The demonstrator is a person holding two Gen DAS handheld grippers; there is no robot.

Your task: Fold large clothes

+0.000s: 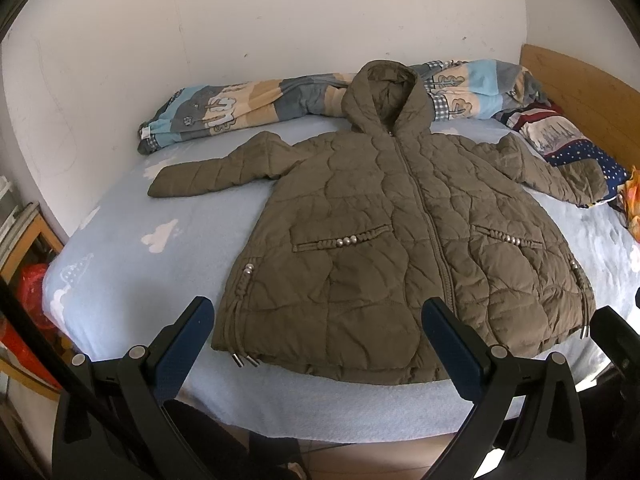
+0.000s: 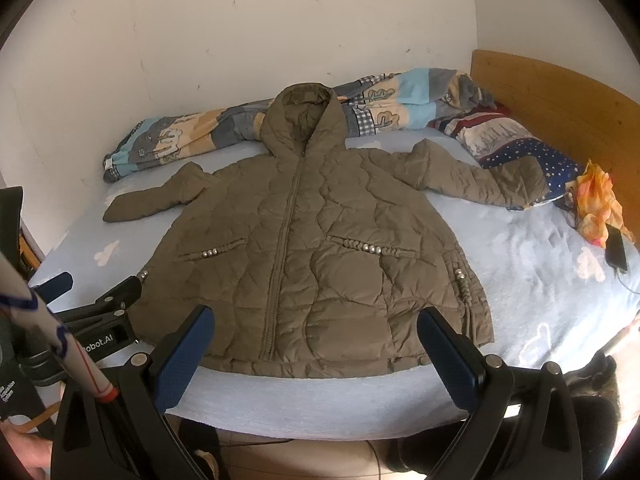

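Observation:
An olive quilted hooded jacket point(image 1: 372, 232) point(image 2: 316, 248) lies flat and zipped on the light blue bed, front up, hood toward the wall, both sleeves spread sideways. Its right sleeve rests partly on a starry pillow. My left gripper point(image 1: 316, 320) hovers open above the hem near the bed's front edge, nothing between its fingers. My right gripper point(image 2: 316, 328) is likewise open over the hem, holding nothing. The left gripper's body point(image 2: 104, 320) shows at the left in the right wrist view, off the jacket's lower left corner.
A rolled patterned quilt point(image 1: 248, 108) point(image 2: 360, 108) lies along the wall behind the hood. A starry pillow point(image 2: 516, 148) and orange cloth point(image 2: 596, 204) with a phone point(image 2: 616, 252) sit at right by the wooden headboard point(image 2: 560, 92). Red bags point(image 1: 32, 284) stand left of the bed.

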